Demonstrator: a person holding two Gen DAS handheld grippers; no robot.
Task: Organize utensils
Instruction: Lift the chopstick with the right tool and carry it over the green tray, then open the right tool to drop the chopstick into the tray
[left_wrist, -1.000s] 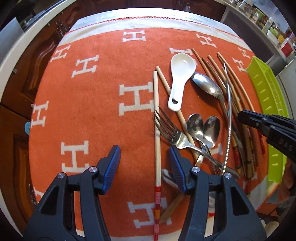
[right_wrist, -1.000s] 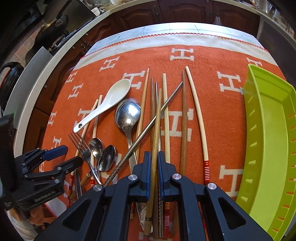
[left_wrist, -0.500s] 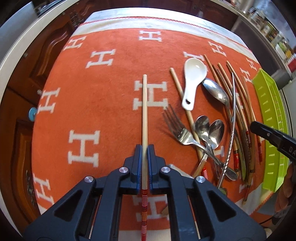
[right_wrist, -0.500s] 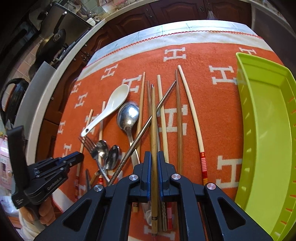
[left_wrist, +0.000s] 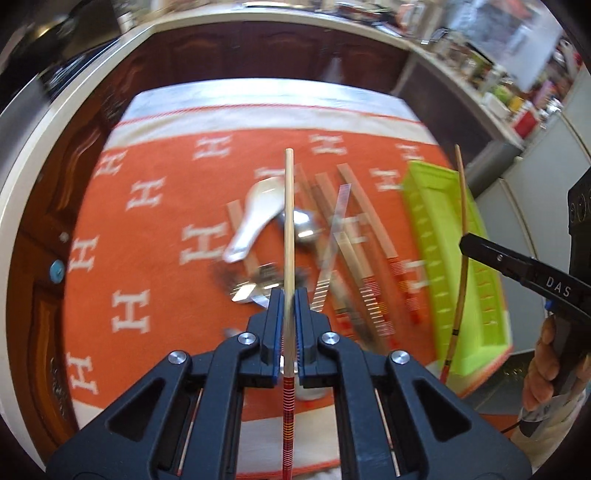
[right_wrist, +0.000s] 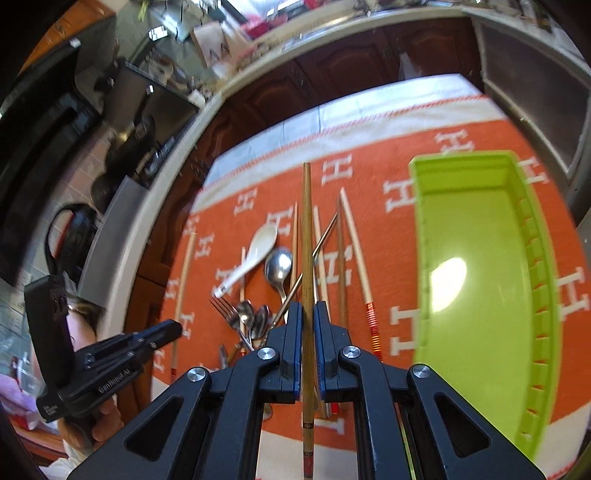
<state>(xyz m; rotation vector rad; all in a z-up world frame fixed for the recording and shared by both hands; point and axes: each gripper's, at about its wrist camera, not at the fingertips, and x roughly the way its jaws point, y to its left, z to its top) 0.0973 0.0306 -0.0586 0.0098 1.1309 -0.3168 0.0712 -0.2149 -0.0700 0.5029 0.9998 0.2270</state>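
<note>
Holding a pale chopstick (left_wrist: 289, 221) in the left gripper (left_wrist: 289, 325), you are seeing it in the left wrist view clamped between the jaws near its red-banded end, its long plain part sticking out over the orange cloth (left_wrist: 147, 229) covering the bench. Below it the white spoon (left_wrist: 255, 218), metal cutlery and other chopsticks are lying blurred on the cloth, with the green tray (left_wrist: 476, 332) to the right. Also in this view, the right gripper (left_wrist: 466, 245) is pinching a darker chopstick (left_wrist: 461, 229) in front of the tray.

Looking through the right wrist view, you are gripping that darker chopstick (right_wrist: 306, 236) with the jaws clenched on its lower half, the decorated end trailing behind. The tray (right_wrist: 421, 258) is sitting empty to the right; the pile with its fork (right_wrist: 226, 309) is left of centre.

Each stick is likely handling as light, stiff and smooth, so it may be pivoting or sliding in a narrow pinch. You are probably doing best gripping nearer the thick end and keeping it in line with the tray's length.
</note>
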